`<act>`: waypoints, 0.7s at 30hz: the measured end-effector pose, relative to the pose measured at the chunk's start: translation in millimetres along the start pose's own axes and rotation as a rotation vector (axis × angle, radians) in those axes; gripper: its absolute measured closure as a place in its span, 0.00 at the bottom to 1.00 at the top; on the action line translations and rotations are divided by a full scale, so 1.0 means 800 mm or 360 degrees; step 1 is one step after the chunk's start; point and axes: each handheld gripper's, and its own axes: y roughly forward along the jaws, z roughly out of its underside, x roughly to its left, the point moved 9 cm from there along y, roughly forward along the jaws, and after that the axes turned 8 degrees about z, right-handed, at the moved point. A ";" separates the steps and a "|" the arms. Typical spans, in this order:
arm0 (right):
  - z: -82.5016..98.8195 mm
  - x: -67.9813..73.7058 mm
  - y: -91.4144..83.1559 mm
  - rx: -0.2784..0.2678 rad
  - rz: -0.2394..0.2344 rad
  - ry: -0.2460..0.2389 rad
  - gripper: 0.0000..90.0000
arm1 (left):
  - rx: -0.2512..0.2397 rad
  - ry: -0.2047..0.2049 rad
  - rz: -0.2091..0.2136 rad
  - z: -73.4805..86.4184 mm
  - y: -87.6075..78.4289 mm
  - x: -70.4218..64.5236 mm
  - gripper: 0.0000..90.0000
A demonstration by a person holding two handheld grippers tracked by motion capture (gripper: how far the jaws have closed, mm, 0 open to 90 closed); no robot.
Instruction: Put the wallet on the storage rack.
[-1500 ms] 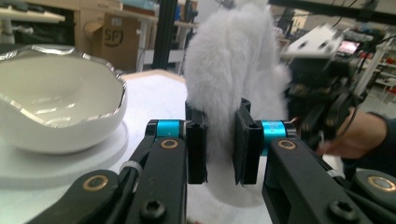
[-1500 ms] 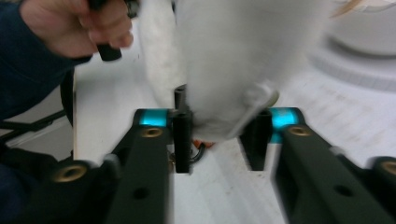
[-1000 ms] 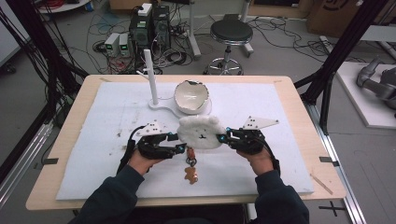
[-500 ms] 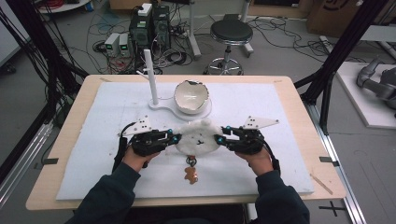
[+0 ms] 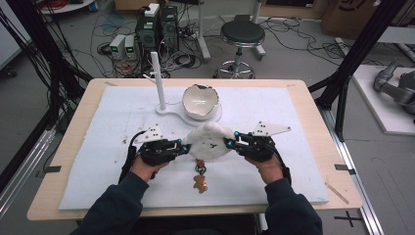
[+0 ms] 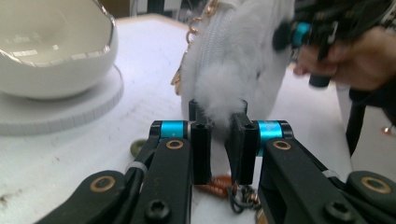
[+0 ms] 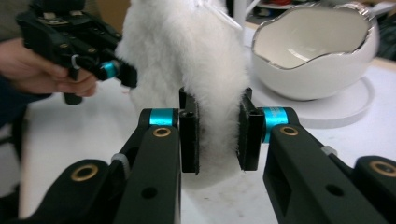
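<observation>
A fluffy white pouch with a zipper is held up between my two grippers over the white mat. My left gripper pinches a tuft of fur at the pouch's left edge; its jaws have just been opening slightly, and fur is still pressed between the pads. My right gripper grips the right edge; its jaws have just been closing on the fur. A brown bear charm hangs from the pouch on a chain and lies on the mat.
A white egg-shaped bowl with a silver rim sits on a round white stand just behind the pouch. A white upright post rises at its left. Each gripper carries a grey three-cornered plate.
Both grippers stay at the pouch's two sides. The pouch has shifted slightly toward me, and the charm still rests on the mat.
</observation>
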 end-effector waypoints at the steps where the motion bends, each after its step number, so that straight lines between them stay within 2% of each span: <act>1: -0.003 -0.001 0.000 -0.0009 0.0032 -0.0028 0.85 | 0.0017 -0.0020 -0.0085 0.001 -0.007 0.011 0.79; 3: -0.006 -0.005 0.001 -0.0012 0.0067 -0.0050 0.86 | -0.0008 -0.0068 -0.0164 -0.002 -0.020 0.025 0.64; 4: -0.008 -0.009 0.001 -0.0009 0.0100 -0.0067 0.86 | -0.0008 -0.0068 -0.0164 -0.002 -0.020 0.025 0.61; 5: -0.011 -0.011 0.001 -0.0011 0.0126 -0.0087 0.86 | -0.0027 -0.0072 -0.0202 -0.004 -0.029 0.032 0.58; 6: -0.015 -0.013 0.001 -0.0017 0.0144 -0.0104 0.86 | -0.0065 -0.0083 -0.0267 -0.007 -0.046 0.044 0.54; 7: -0.020 -0.015 0.002 -0.0020 0.0156 -0.0122 0.86 | -0.0065 -0.0083 -0.0267 -0.007 -0.046 0.044 0.49; 8: -0.020 -0.015 0.002 -0.0020 0.0156 -0.0122 0.86 | -0.0089 -0.0086 -0.0285 -0.009 -0.052 0.049 0.49; 9: -0.024 -0.016 0.003 -0.0023 0.0162 -0.0146 0.86 | -0.0108 -0.0075 -0.0318 -0.010 -0.061 0.055 0.42; 10: -0.036 -0.019 0.007 -0.0015 0.0201 -0.0213 0.86 | -0.0126 -0.0073 -0.0404 -0.010 -0.080 0.070 0.29; 11: -0.041 -0.020 0.009 -0.0014 0.0209 -0.0234 0.86 | -0.0130 -0.0084 -0.0431 -0.009 -0.088 0.075 0.23; 12: -0.047 -0.021 0.011 -0.0012 0.0219 -0.0258 0.86 | -0.0130 -0.0084 -0.0431 -0.009 -0.088 0.075 0.19; 13: -0.053 -0.022 0.014 -0.0010 0.0220 -0.0271 0.86 | -0.0135 -0.0089 -0.0467 -0.007 -0.104 0.085 0.19; 15: -0.065 -0.027 0.019 -0.0013 0.0237 -0.0306 0.86 | -0.0144 -0.0101 -0.0482 -0.006 -0.112 0.089 0.19; 16: -0.072 -0.030 0.022 -0.0007 0.0246 -0.0325 0.86 | -0.0157 -0.0124 -0.0517 -0.004 -0.126 0.098 0.19; 17: -0.078 -0.035 0.025 -0.0008 0.0258 -0.0343 0.86 | -0.0157 -0.0124 -0.0517 -0.004 -0.126 0.098 0.19; 18: -0.084 -0.038 0.029 -0.0006 0.0265 -0.0356 0.86 | -0.0179 -0.0161 -0.0549 0.000 -0.135 0.106 0.19; 21: -0.101 -0.050 0.040 0.0017 0.0298 -0.0395 0.86 | -0.0187 -0.0197 -0.0569 0.005 -0.141 0.112 0.20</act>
